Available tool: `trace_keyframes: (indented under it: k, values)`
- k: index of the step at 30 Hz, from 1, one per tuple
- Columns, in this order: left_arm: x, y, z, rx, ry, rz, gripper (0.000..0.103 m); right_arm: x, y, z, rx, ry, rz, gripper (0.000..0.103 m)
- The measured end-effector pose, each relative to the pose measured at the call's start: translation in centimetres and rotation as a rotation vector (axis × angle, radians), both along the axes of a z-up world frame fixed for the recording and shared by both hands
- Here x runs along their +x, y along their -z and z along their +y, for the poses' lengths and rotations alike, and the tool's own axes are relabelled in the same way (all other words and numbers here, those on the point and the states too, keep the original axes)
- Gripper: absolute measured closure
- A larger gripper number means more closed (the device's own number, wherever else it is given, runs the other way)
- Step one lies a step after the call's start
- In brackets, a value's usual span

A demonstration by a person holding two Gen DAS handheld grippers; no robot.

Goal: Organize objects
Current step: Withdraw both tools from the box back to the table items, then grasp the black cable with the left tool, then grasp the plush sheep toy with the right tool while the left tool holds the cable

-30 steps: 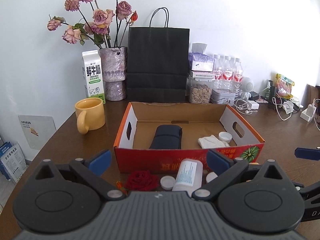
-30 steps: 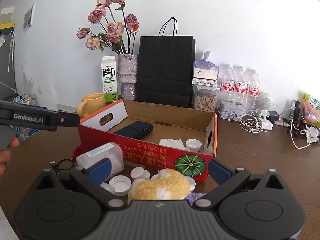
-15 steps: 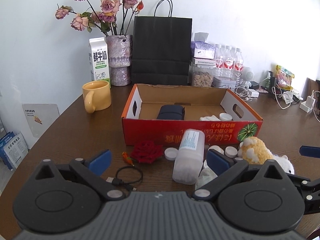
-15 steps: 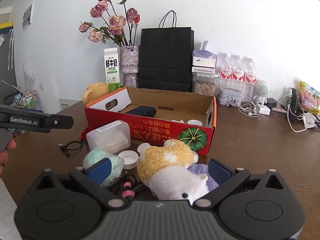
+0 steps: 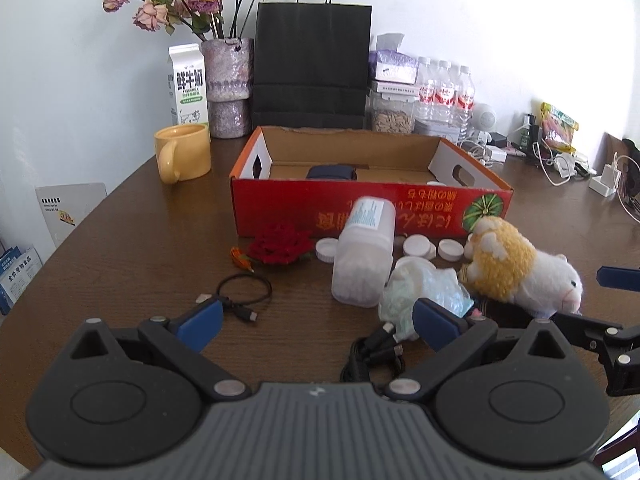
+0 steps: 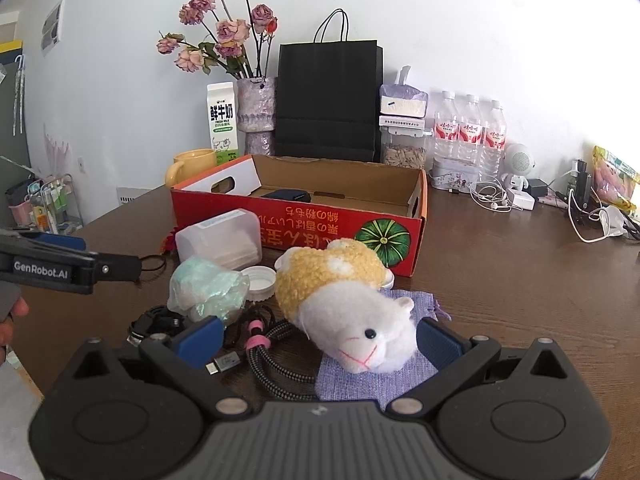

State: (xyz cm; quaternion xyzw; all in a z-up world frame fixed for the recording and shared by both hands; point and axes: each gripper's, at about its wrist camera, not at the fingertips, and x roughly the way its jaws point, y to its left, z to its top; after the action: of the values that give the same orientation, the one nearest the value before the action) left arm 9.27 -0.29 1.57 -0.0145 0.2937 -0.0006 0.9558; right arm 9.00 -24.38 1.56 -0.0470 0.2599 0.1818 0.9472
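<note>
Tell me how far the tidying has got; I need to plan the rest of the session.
Early stage. Done: a dark case already lies in the box. In hand: nothing; the left gripper and right gripper are both open, the right framing the plush toy. Left on the table in front of the box: plastic container, red rose, white lids, cables, crumpled wrap.

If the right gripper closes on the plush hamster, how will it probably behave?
The plush hamster looks fluffy, so it will likely squash and feel light. Lying on the purple pouch, it may drag that along. It seems unlikely to roll.
</note>
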Motion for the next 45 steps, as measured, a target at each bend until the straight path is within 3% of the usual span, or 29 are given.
trace_keyframes:
  k: [20,22,24,26,28,38,45]
  values:
    - [1.3,4.0,-2.7,0.005,0.055,0.107,0.0,0.2,1.4,-1.2,0.003,0.017,0.034,0.0]
    - [1.5,4.2,-3.0,0.003,0.071,0.113,0.013,0.3,1.5,-1.3,0.004,0.018,0.037,0.0]
    - [1.5,4.3,-3.2,0.022,0.073,0.105,0.041,0.4,1.6,-1.3,0.004,0.02,0.041,0.0]
    - [1.4,4.1,-3.3,0.021,0.087,0.095,0.063,0.5,1.8,-1.5,0.006,0.021,0.044,0.0]
    - [1.4,4.0,-3.1,-0.007,0.096,0.096,0.065,0.6,1.9,-1.4,0.006,0.021,0.047,0.0]
    - [0.9,2.8,-2.5,0.0,0.076,0.054,0.066,1.8,1.5,-1.5,0.008,-0.003,0.017,0.0]
    - [1.1,2.3,-1.9,-0.002,0.059,0.045,0.066,5.3,1.5,-1.4,0.005,-0.056,0.012,0.0]
